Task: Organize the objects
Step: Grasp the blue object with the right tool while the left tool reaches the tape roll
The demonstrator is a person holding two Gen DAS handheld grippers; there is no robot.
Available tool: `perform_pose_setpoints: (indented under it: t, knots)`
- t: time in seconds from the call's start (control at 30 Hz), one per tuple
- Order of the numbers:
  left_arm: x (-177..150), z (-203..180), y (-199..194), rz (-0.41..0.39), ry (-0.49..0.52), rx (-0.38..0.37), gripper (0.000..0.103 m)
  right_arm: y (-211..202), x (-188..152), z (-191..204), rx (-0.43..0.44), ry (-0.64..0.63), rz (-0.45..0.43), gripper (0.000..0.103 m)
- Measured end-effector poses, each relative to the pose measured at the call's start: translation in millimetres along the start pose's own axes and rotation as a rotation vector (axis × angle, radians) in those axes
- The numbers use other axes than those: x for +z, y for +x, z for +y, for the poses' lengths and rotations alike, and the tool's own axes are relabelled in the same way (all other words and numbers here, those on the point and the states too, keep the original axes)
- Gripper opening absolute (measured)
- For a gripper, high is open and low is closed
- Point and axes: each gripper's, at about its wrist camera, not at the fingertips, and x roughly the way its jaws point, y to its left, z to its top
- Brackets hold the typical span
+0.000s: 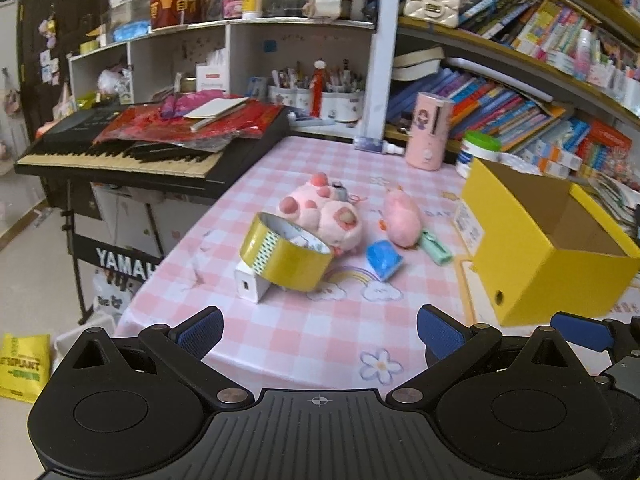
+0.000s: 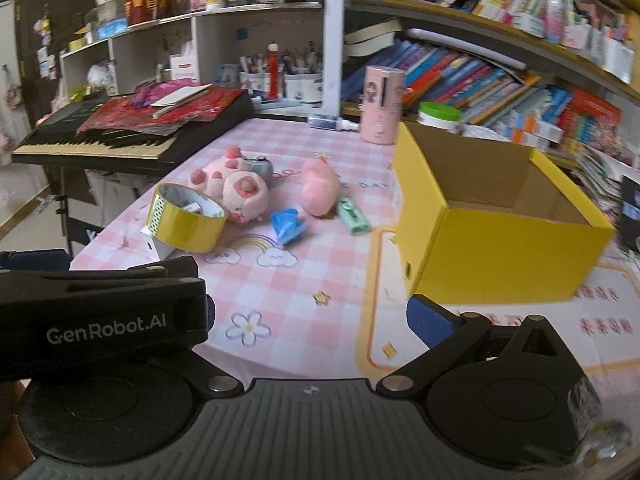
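On the pink checked tablecloth (image 1: 288, 340) lie a yellow tape roll (image 1: 286, 252) (image 2: 186, 216) propped on a small white box (image 1: 251, 285), a pink paw plush (image 1: 324, 216) (image 2: 232, 188), a smaller pink plush (image 1: 402, 218) (image 2: 320, 192), a blue packet (image 1: 383, 259) (image 2: 287, 226) and a green stapler-like item (image 1: 436, 247) (image 2: 352, 216). An open, empty yellow box (image 1: 548, 256) (image 2: 496, 224) stands at the right. My left gripper (image 1: 320, 330) is open and empty, short of the objects. My right gripper (image 2: 312, 320) is open and empty; its left finger is hidden behind the left gripper's body (image 2: 100, 320).
A Yamaha keyboard (image 1: 132, 152) piled with red papers borders the table's left. Pen cups (image 1: 320, 100), a pink cylinder (image 1: 428, 136), a green-lidded jar (image 1: 478, 152) and bookshelves (image 1: 540, 92) line the back and right. The table edge drops to the floor at left.
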Motion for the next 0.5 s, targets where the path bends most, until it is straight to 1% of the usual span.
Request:
perform_pose_setpoints:
  t: [0.07,0.23,0.3,0.37,0.4,0.47,0.5]
  knots:
    - [5.4,1.8,6.5,0.000,-0.022,0.049,0.103,10.8,6.0,-1.1,0.031,-0.013,0.004,0.101]
    - [20.0,16.6,20.1,-0.008,-0.133,0.142,0.103,42.6,18.8,-6.5,0.094,-0.013,0.032,0.101]
    - [24.0,20.0,24.9,-0.007,-0.149,0.174,0.103,58.7,23.8,-9.2,0.111,-0.008,0.046,0.098]
    - [27.1,22.1,29.4,-0.005,-0.159,0.204,0.103,75.5,29.2,-12.1,0.125,0.004,0.070,0.089]
    - [28.0,23.3,30.4,-0.005,-0.161,0.217,0.103,83.4,32.6,-13.2,0.134,0.013,0.085,0.088]
    - [31.2,23.7,34.2,-0.002,-0.162,0.243,0.103,98.9,41.1,-14.9,0.157,0.030,0.107,0.080]
    - [32.9,24.1,36.3,-0.001,-0.160,0.252,0.103,105.8,45.0,-15.5,0.166,0.033,0.110,0.078]
